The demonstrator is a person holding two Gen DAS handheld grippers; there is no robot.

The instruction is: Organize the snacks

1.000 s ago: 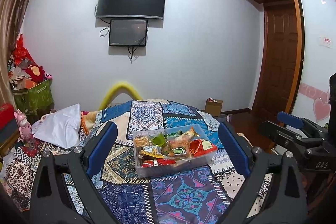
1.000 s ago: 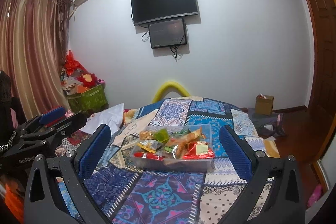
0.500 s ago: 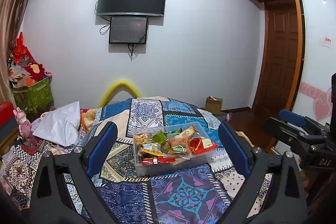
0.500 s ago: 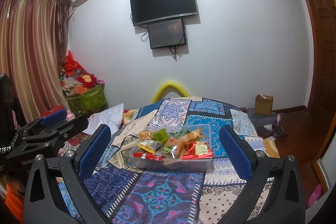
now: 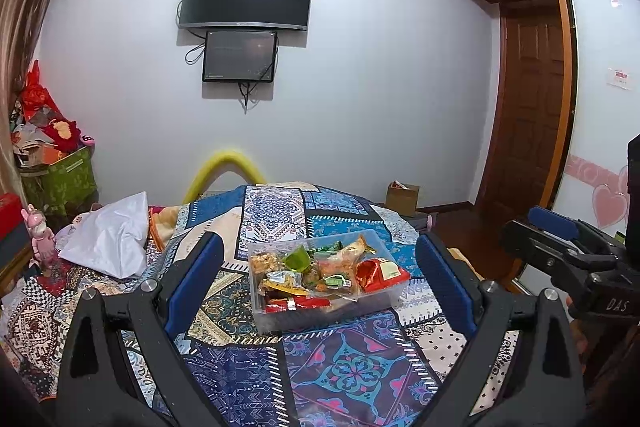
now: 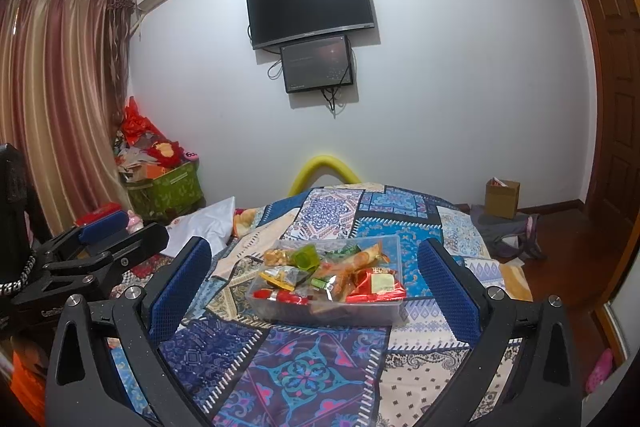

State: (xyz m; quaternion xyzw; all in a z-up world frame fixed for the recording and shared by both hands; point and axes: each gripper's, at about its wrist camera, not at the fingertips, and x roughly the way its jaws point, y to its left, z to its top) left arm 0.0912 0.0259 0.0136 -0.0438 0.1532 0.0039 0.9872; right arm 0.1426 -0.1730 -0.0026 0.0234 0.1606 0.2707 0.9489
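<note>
A clear plastic box (image 5: pixel 280 323) (image 6: pixel 394 313) full of wrapped snacks (image 5: pixel 316 275) (image 6: pixel 332 273) sits on a bed with a patchwork quilt (image 5: pixel 340 375) (image 6: pixel 304 379). A red packet (image 5: pixel 380 271) (image 6: pixel 374 285) lies at the box's right end. My left gripper (image 5: pixel 318 263) hangs open above the quilt, short of the box, nothing between its blue pads. My right gripper (image 6: pixel 316 263) is likewise open and empty, a little back from the box. Each gripper also shows at the edge of the other's view, the right gripper (image 5: pixel 560 239) and the left gripper (image 6: pixel 108 239).
A white pillow (image 5: pixel 108 241) lies left of the box. A green bin (image 5: pixel 60 183) piled with red things stands by the curtain (image 6: pixel 52 107). A yellow foam arch (image 5: pixel 224 171) rises behind the bed. A cardboard box (image 6: pixel 502 197) sits on the floor near the wooden door (image 5: pixel 528 115).
Both grippers have drifted slightly; the left view has tilted down a little. Both stay open and the box and snacks have not moved.
</note>
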